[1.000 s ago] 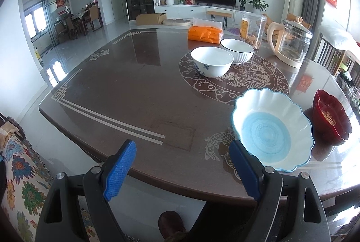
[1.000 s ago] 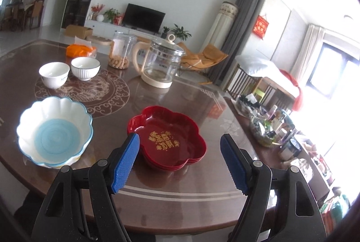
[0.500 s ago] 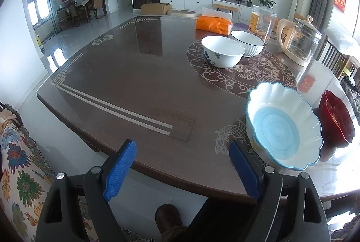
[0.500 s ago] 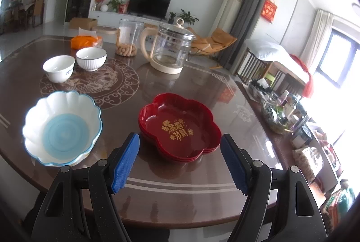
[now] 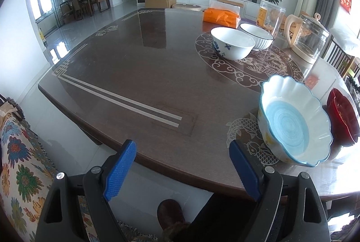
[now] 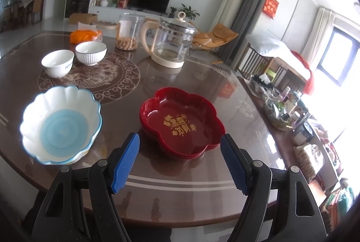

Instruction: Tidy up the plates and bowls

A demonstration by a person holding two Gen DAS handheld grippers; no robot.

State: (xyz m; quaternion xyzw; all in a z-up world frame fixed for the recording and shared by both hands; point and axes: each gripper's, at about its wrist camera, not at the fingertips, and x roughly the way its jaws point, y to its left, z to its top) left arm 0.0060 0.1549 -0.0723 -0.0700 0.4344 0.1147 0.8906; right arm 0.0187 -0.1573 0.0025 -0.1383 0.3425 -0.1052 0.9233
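A scalloped white bowl with a blue centre (image 5: 294,127) (image 6: 60,125) stands near the table's front edge, seemingly on another like it. A stack of red flower-shaped plates (image 6: 182,122) (image 5: 342,116) lies to its right. Two small white bowls (image 5: 232,43) (image 5: 256,36) (image 6: 58,63) (image 6: 91,53) stand side by side further back. My left gripper (image 5: 182,166) is open and empty, at the table's front edge, left of the blue bowl. My right gripper (image 6: 180,162) is open and empty, just in front of the red plates.
A glass kettle (image 6: 171,44) (image 5: 308,39), a clear jar of snacks (image 6: 128,32) and an orange tissue pack (image 5: 221,16) stand at the back of the dark wooden table (image 5: 139,75). A side table with clutter (image 6: 285,107) is to the right.
Both grippers have moved forward toward the table; the bowls and plates look larger and closer. Nothing on the table has moved. Both grippers stay open.
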